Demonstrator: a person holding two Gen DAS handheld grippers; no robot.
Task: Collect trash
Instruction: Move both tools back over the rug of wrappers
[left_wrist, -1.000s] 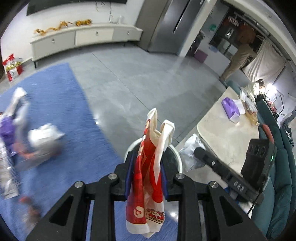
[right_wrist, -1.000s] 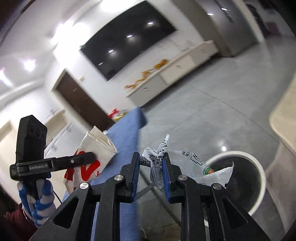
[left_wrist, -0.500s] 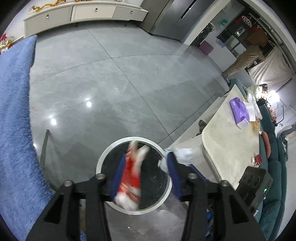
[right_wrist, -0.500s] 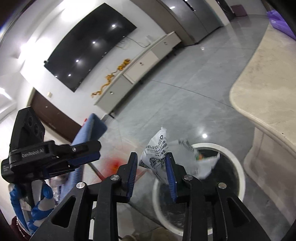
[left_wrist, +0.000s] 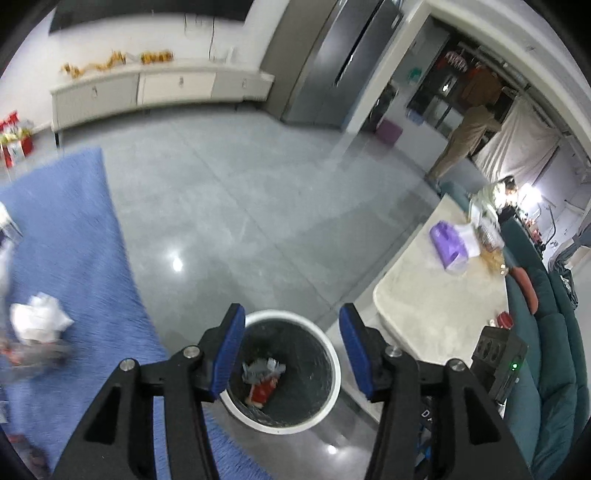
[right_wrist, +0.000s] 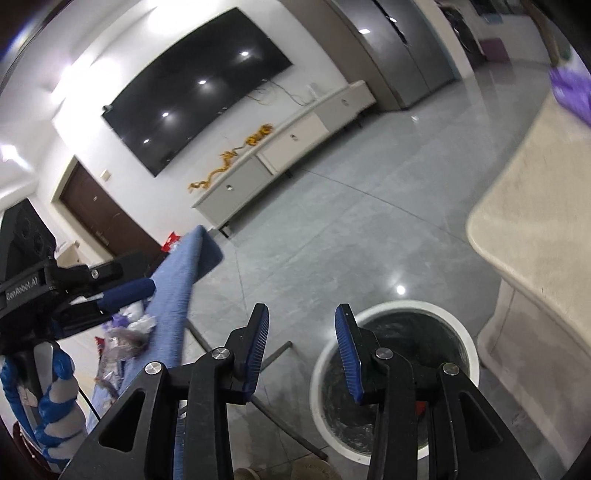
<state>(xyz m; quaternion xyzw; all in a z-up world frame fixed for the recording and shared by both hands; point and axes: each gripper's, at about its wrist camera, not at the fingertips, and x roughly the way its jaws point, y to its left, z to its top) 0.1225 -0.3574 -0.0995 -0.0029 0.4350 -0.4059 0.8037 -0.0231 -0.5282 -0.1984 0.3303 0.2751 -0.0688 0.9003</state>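
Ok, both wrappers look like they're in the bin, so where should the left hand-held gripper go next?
Probably swing the left hand-held gripper back toward the crumpled white wrapper on the blue mat. Its jaws have just been opening and hold nothing, the red packet lies inside the bin, and trash remains on the mat.

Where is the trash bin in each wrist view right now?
Left wrist: trash bin sits bottom centre, seen between the open left gripper fingers.
Right wrist: lower right, partly behind the right gripper.
Shared landmark: the white TV cabinet against the wall.
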